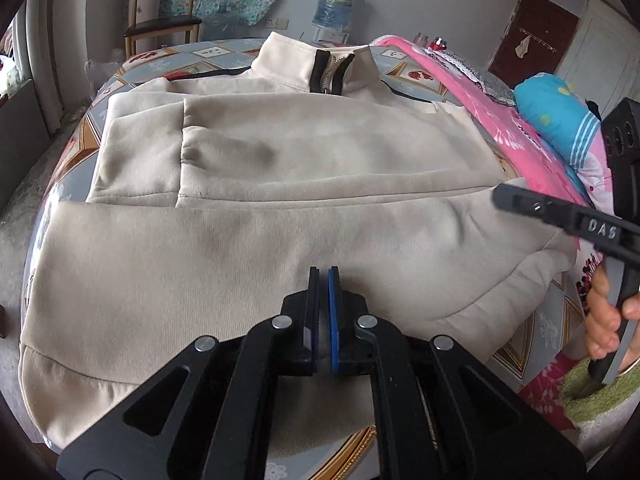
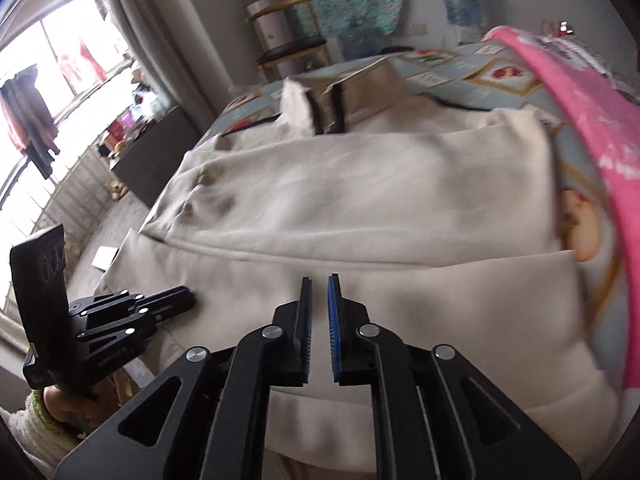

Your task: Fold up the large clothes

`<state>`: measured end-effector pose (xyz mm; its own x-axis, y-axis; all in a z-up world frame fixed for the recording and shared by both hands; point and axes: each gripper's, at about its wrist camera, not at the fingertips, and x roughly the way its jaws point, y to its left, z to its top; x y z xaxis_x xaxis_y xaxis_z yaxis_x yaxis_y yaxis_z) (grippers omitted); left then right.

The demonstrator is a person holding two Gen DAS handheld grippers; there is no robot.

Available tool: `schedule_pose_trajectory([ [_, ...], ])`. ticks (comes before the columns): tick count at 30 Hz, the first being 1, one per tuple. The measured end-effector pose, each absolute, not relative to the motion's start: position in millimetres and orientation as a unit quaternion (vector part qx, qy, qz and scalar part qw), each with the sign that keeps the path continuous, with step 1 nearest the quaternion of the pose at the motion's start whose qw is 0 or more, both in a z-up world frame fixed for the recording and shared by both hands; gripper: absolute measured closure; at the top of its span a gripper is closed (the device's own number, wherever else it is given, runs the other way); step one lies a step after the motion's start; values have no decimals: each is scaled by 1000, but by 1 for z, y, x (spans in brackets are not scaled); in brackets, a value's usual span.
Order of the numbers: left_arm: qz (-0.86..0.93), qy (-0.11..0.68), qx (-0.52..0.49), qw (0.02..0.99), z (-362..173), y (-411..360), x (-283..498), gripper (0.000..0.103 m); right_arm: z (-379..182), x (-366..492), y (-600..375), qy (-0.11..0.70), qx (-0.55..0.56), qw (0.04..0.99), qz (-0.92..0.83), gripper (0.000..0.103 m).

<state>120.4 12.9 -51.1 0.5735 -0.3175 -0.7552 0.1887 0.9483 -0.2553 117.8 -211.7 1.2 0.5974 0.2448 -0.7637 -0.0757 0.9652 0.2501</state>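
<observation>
A cream zip-up jacket (image 1: 280,152) (image 2: 360,200) lies flat on the patterned table (image 1: 200,54), its collar and zipper (image 1: 329,68) at the far side. A sleeve (image 1: 240,240) is folded across its near half. My left gripper (image 1: 323,270) hovers over that sleeve near the hem, shut with nothing between its pads; it also shows in the right wrist view (image 2: 188,294) at the jacket's left edge. My right gripper (image 2: 319,278) is above the jacket's lower part, open by a narrow gap that holds no cloth. Its tip (image 1: 500,196) reaches the jacket's right edge.
A pink blanket (image 1: 460,92) and a blue pillow (image 1: 560,112) lie along the table's right side. Behind the table stand a chair (image 1: 164,20) and a water bottle (image 1: 335,2). A window with hanging clothes (image 2: 32,120) is at the left.
</observation>
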Motion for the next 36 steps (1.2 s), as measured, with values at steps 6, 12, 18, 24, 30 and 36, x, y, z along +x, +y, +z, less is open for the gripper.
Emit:
schedule_pose_trajectory([
  [6, -140, 436, -67, 886, -50, 11, 121, 98, 3, 114, -300, 453, 94, 886, -36, 61],
  [12, -138, 436, -63, 887, -49, 11, 120, 98, -24, 134, -295, 483, 52, 874, -23, 68],
  [18, -133, 433, -48, 890, -48, 7, 118, 98, -8, 115, -270, 453, -17, 891, -34, 98],
  [24, -132, 430, -21, 893, -47, 2, 116, 98, 26, 109, -257, 389, -63, 916, -75, 99],
  [30, -123, 429, -7, 895, -46, -2, 116, 98, -34, 139, -265, 444, -81, 887, -92, 99],
  [36, -124, 428, 5, 895, -46, -3, 115, 98, -3, 121, -290, 413, -17, 903, -114, 87],
])
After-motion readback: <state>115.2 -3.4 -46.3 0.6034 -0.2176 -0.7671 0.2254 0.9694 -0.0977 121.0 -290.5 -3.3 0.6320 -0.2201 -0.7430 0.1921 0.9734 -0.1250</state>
